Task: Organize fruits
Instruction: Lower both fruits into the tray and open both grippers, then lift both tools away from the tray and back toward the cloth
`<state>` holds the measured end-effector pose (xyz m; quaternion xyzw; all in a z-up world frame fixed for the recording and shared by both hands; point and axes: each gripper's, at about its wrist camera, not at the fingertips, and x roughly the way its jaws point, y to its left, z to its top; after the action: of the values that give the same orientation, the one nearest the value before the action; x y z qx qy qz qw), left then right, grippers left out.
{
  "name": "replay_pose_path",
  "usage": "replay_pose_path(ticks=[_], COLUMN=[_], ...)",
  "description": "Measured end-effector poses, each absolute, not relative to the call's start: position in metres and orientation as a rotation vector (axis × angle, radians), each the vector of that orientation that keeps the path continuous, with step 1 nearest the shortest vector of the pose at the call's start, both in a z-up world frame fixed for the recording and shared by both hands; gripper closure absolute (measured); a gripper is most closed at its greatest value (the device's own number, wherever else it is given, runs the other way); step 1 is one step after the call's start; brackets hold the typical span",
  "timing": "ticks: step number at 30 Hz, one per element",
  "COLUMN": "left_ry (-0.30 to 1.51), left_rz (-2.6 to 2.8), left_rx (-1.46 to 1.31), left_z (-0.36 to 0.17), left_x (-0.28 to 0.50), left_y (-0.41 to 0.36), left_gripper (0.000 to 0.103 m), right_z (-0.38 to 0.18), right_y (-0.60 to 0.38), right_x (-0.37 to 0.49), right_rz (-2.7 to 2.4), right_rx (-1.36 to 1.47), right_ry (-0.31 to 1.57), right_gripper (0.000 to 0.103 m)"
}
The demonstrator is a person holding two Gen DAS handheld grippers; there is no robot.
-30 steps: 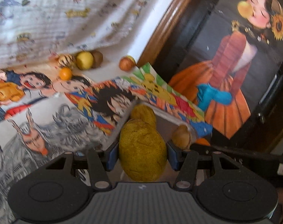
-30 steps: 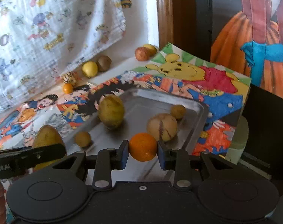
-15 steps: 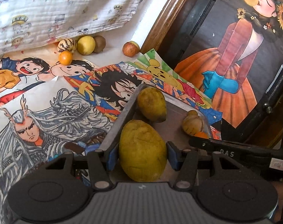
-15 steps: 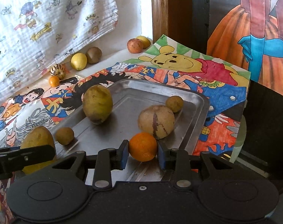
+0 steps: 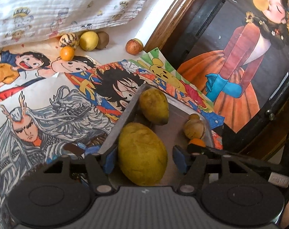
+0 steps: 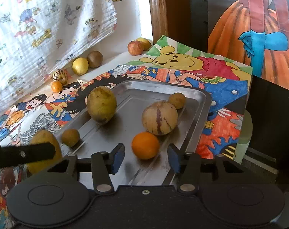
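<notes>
Steel-grey and shallow, the rectangular metal tray (image 6: 199, 103) lies on bright cartoon drawings (image 6: 216, 87) spread over the table. The right tongs (image 6: 145, 157) have just been opening and now stand spread, their blue pads clear of the small round orange (image 6: 145, 145) that sits on the tray floor between them. At 1 o'clock from that orange, touching it or nearly so, rests a pale round fruit with purple streaks (image 6: 159, 120), and a small brown fruit (image 6: 177, 100) sits just beyond. A large yellow-green mango (image 6: 101, 106) stands toward 11 o'clock, with another small brown fruit (image 6: 70, 137) at 9 o'clock. The left tongs (image 5: 144, 161) have also just been opening; their pads stand slightly off the big rough yellow oval fruit (image 5: 142, 154) between them, at the tray's near left edge. Beyond the drawings, below a printed white cloth (image 6: 49, 19), lie a striped fruit (image 6: 60, 74), a tiny orange (image 6: 56, 86), a lemon (image 6: 80, 66), a kiwi (image 6: 95, 58) and a red apple (image 6: 135, 47).
</notes>
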<state>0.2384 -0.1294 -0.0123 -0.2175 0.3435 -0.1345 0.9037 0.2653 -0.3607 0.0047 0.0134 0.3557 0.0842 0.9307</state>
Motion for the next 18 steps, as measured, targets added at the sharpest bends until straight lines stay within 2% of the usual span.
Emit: replay_pose_path(ticks=[3,7,9,12,13,18], left_ry=[0.696,0.652,0.633,0.604,0.595,0.569], left_rz=[-0.264,-0.239,-0.223,-0.193,-0.178,-0.070], left_rx=[-0.467,-0.458,-0.452,-0.432,-0.423,-0.341], left_z=[-0.006,0.008,0.015,0.024,0.028,0.045], left_x=[0.232,0.219,0.212,0.199,0.194,0.165], left_y=[-0.128,-0.124,-0.119,-0.112,-0.109,-0.092], left_gripper=[0.018,0.013,0.008,0.003,0.002,0.001], right_z=[0.007,0.013,0.018,0.026,0.028,0.036], right_y=[-0.361,-0.362,-0.361,-0.359,-0.357,-0.335], right_x=[0.253,0.237,0.227,0.207,0.198,0.154], right_rz=[0.171,0.172,0.170,0.150,0.135,0.119], right_rx=[0.040,0.061,0.069,0.095,0.103,0.097], right_ry=[0.708,0.679,0.660,0.624,0.605,0.507], right_gripper=[0.047,0.040,0.033,0.008,0.003,0.001])
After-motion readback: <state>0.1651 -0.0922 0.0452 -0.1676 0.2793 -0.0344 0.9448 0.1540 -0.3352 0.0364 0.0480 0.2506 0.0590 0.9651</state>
